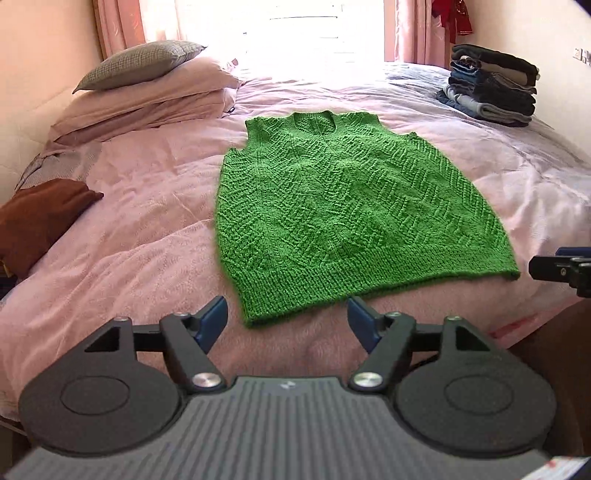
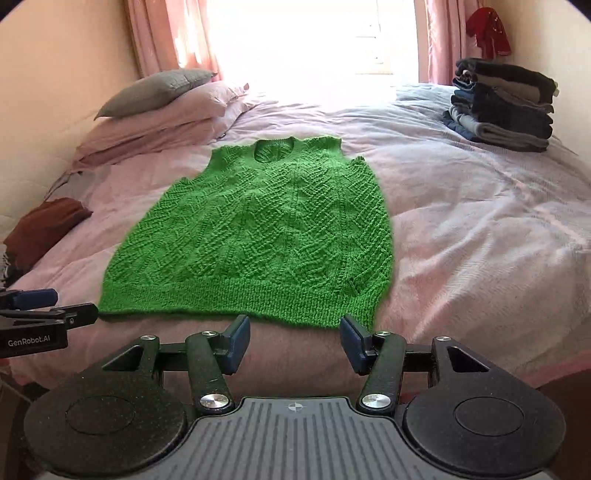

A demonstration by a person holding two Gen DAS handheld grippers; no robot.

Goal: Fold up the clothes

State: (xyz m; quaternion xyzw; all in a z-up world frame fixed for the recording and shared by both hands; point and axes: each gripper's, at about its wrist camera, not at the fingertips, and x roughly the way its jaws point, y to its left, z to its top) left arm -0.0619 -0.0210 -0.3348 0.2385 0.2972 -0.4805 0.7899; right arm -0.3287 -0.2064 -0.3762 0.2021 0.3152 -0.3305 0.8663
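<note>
Nearest each camera, the gripper body fills the lower frame, grey ribbed housing between two black discs. Left gripper (image 1: pixel 287 323): jaws spread wide, blue pads (image 1: pixel 214 321) apart, nothing between them; it hovers just short of the near bed edge, before the vest's left hem corner. Right gripper (image 2: pixel 294 341): jaws likewise spread and empty, fingers (image 2: pixel 351 341) just before the hem's right part. Each gripper also appears at the margin of the other's view, the right one at the right edge of the left view, the left one at the left edge of the right view, bearing white lettering.

Vest (image 1: pixel 343 218): green, sleeveless, cable-knit, laid flat and unfolded on the bed (image 1: pixel 129 221), ribbed hem toward the cameras, neckline away. It lies near the middle of the pink quilt; neither gripper touches it.

Brown cloth (image 1: pixel 40 218): a folded item at the left side of the bed, well apart from the vest.

Pillows (image 1: pixel 147 99): pink ones stacked at far left against the wall, a grey pillow (image 1: pixel 140 62) on top.

Stack (image 1: pixel 491 88): folded dark and blue clothes piled at the far right of the bed.

Window (image 1: pixel 314 26): overexposed, flanked by pink curtains (image 1: pixel 118 22). Red garment (image 2: pixel 487 31): hangs at the far right wall.
</note>
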